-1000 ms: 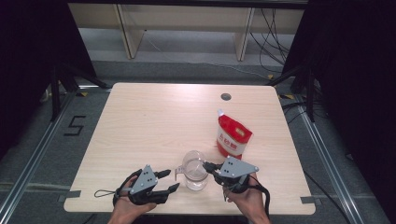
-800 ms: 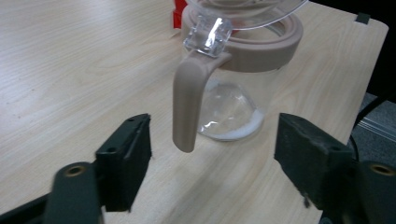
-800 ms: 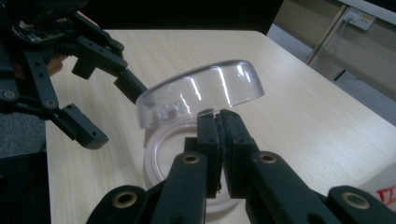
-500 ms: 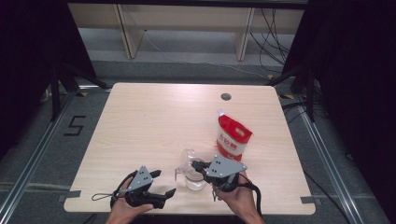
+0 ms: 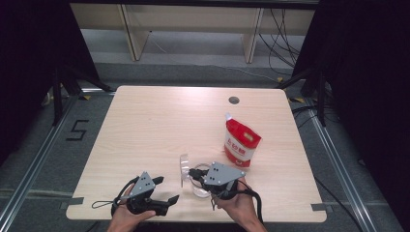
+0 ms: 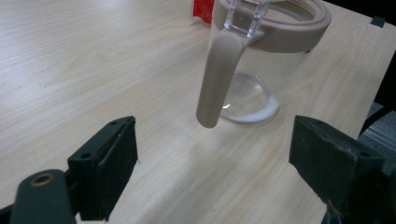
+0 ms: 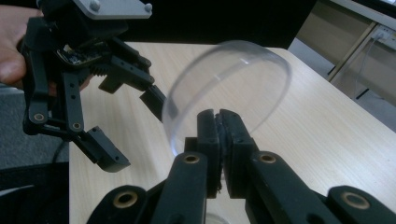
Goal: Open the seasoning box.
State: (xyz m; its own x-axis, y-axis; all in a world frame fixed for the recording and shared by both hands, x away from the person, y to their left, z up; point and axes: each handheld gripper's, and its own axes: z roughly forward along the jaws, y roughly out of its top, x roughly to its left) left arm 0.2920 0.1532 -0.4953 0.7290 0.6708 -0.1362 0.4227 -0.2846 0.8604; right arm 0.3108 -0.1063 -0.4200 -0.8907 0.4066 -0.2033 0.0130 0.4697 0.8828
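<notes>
Holding up a clear lid [image 7: 229, 88] — the right gripper [image 7: 218, 135] pinches its edge tight.
The left gripper [image 6: 210, 172] has just opened wide, empty — facing the jug [image 6: 266, 60] near the table's [image 5: 159, 125] front edge.

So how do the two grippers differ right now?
The left gripper has its jaws spread wide with nothing between them, having just opened; the right gripper is shut on the clear lid. The left one sits back from the jar, its handle ahead; the right one holds the lid upright. Both have black jaws.
</notes>
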